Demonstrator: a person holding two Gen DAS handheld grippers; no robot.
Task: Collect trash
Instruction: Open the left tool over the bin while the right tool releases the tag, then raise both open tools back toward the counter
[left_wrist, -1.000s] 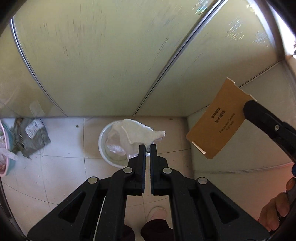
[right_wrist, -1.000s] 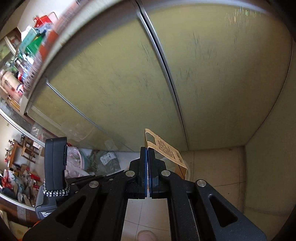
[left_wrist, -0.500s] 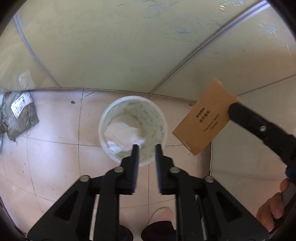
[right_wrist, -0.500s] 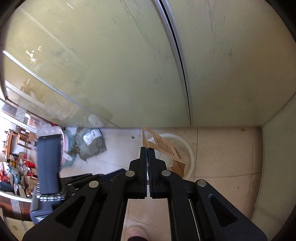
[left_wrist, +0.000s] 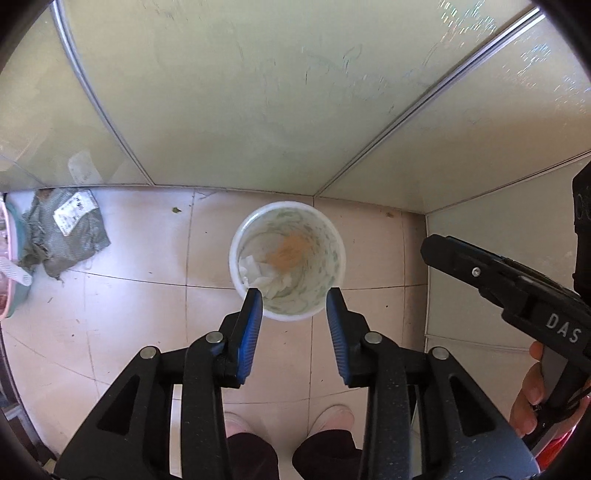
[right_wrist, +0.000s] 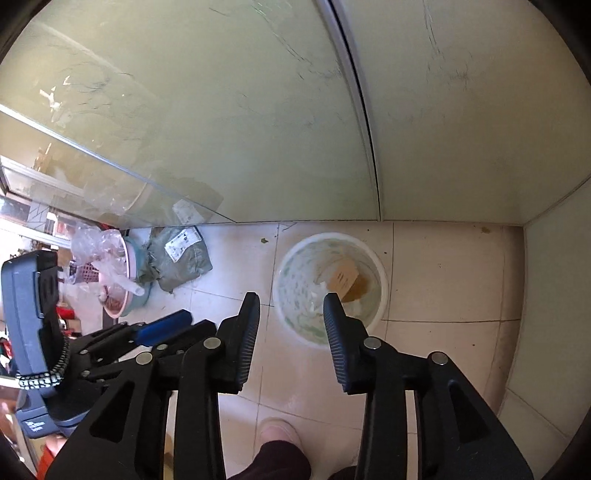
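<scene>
Left tool: the left tool hangs over the white bin, its jaws parted by a moderate gap with nothing between them; they have just been opening. A second ago they pinched a white tissue above the bin; that tissue now lies inside it.
Right tool: the right tool also has its jaws apart and empty, just opened. A second ago it was clamped on a brown paper packet held up against the glass; the brown packet now sits inside the bin, blurred in the left wrist view.
Bin: one, standing on the tiled floor close to the glass door, near the corner where the floor meets the pale wall.
Trash in bin: two pieces, one tissue and one packet, touching or overlapping.
Trash left on the floor: one crumpled grey mailer bag with a white label, near the glass at the left edge of the floor, well apart from the bin.
Other: one pink-rimmed basin just beside the bag; two slippered feet at the bottom edge of the floor.
</scene>
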